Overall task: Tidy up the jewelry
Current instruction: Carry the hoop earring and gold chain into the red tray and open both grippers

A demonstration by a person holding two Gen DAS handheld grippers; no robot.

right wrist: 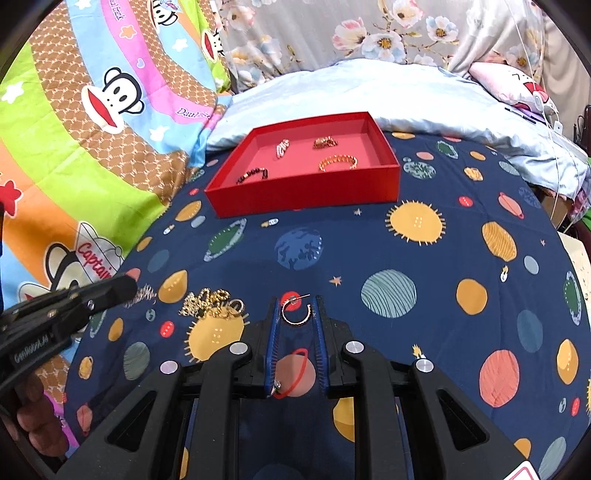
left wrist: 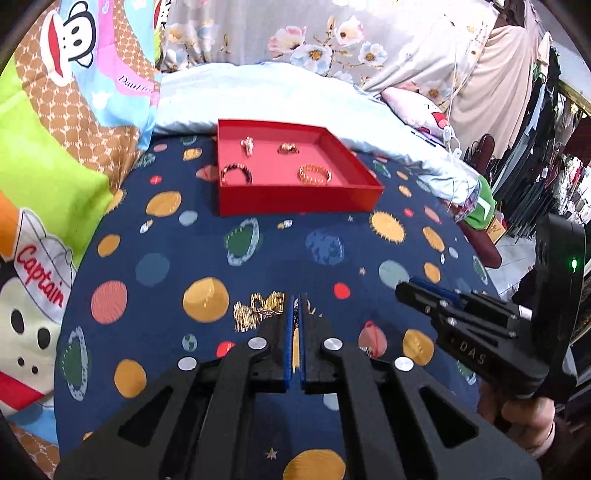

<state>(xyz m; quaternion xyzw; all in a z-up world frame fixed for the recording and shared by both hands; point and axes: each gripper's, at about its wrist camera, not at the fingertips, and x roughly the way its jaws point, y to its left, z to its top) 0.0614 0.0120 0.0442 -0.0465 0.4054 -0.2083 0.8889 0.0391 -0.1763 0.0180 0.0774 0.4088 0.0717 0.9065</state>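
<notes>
A red tray (left wrist: 295,201) (right wrist: 306,199) sits on the planet-print bedspread and holds a dark bead bracelet (left wrist: 236,172), a gold bracelet (left wrist: 314,174), a brooch (left wrist: 247,145) and a small gold piece (left wrist: 288,148). A gold chain heap (left wrist: 258,308) (right wrist: 214,304) lies near me. My left gripper (left wrist: 296,301) is shut beside the heap, a thin chain strand between its pads. My right gripper (right wrist: 295,308) is partly open around a gold hoop earring (right wrist: 295,312) lying on the bedspread. The right gripper (left wrist: 406,288) also shows in the left wrist view.
A cartoon monkey quilt (left wrist: 55,166) rises on the left. A pale blue pillow (left wrist: 277,96) lies behind the tray. Floral bedding (right wrist: 388,33) is at the back. Hanging clothes (left wrist: 535,147) stand past the bed's right edge.
</notes>
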